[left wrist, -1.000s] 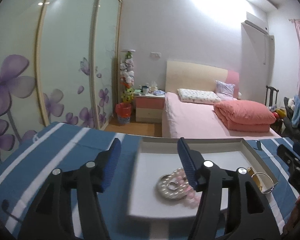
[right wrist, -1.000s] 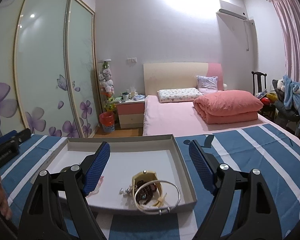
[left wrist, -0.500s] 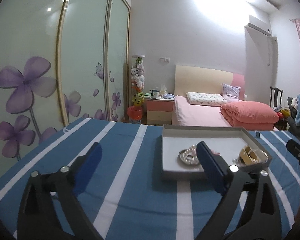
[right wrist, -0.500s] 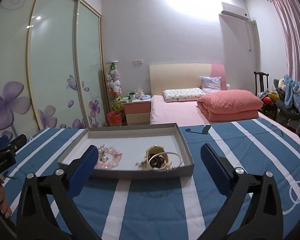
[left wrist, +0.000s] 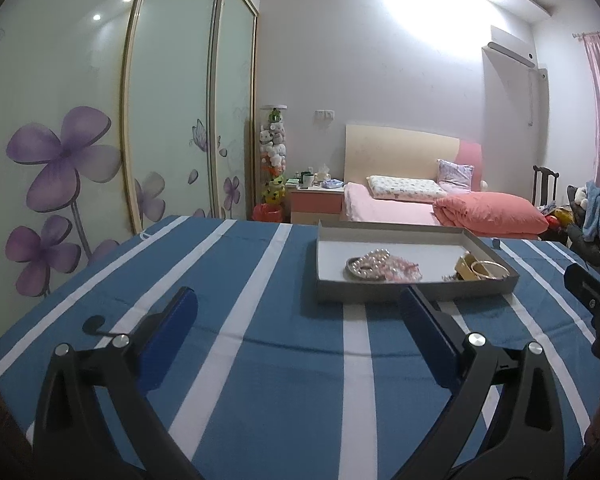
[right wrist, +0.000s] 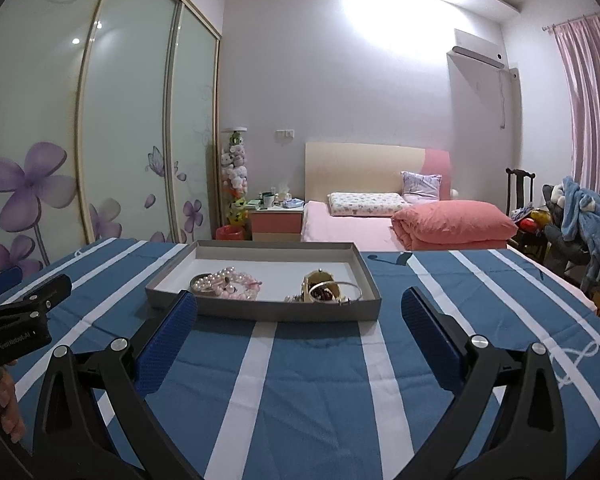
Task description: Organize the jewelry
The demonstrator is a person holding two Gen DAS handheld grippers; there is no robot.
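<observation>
A shallow grey box [left wrist: 415, 291] [right wrist: 260, 310] with a white floor sits on the blue striped tablecloth. In it lie a pearl and pink bead pile over a silver ring dish [left wrist: 373, 266] [right wrist: 226, 282], and a gold bangle with a small gold case [left wrist: 485, 270] [right wrist: 331, 290]. My left gripper [left wrist: 298, 316] is open and empty, well short of the box and to its left. My right gripper [right wrist: 300, 320] is open and empty, just in front of the box's near wall.
The table with the blue and white striped cloth [left wrist: 240, 280] [right wrist: 479, 300] extends left and right of the box. Behind it are a pink bed [right wrist: 379, 220], a nightstand [left wrist: 313, 202], sliding wardrobe doors [left wrist: 80, 140] and a chair with clothes [right wrist: 579, 216].
Both grippers have pulled back from over the box toward the near edge of the table and opened wider. The jewelry stays in the box.
</observation>
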